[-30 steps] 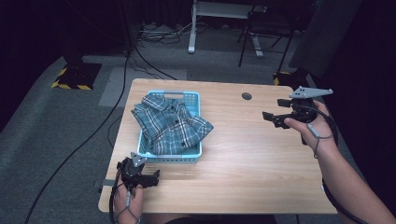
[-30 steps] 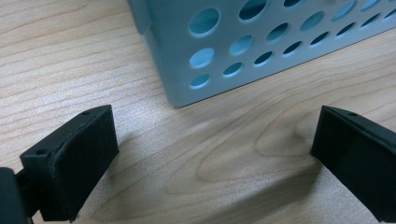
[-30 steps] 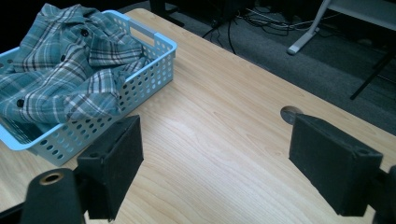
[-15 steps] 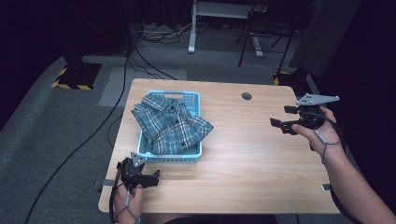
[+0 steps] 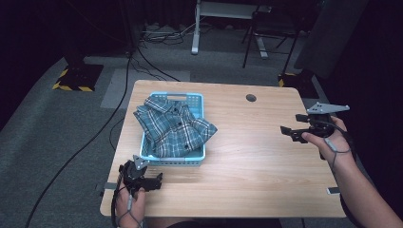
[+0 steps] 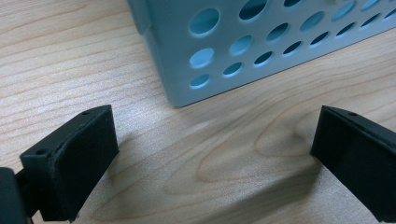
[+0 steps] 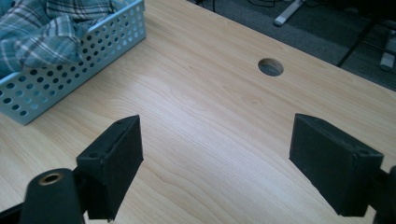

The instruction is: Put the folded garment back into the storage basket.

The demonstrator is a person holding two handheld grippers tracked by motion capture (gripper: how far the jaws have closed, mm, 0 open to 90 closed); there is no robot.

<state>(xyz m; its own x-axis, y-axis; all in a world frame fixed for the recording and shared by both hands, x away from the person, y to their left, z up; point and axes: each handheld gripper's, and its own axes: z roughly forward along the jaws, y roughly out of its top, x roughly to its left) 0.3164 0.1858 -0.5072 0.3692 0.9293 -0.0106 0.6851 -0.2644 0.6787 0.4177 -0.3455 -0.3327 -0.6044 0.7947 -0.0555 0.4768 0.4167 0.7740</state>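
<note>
Plaid shirt (image 5: 173, 127), crumpled rather than folded, sits heaped in the pale blue perforated basket (image 5: 199, 101) on the left half of the table (image 5: 256, 166), spilling over the basket's right rim, which suggests it was dropped in loosely and is the thing to be worked on. Basket stands nearer the table's left edge than its right, between the far edge and the near one. Left gripper (image 5: 154, 181) rests low by the near left corner, just in front of the basket's near wall; its jaws stand wide with only bare wood between them, and the basket's corner (image 6: 182, 95) lies just ahead, so it looks parked within easy reach of the basket. Right gripper (image 5: 291, 124) hangs above the table's right edge, well apart from the basket, pointing left toward it; its jaws also gape wide and hold nothing. Cable hole (image 5: 251, 98) sits near the far edge, between basket and right gripper
</note>
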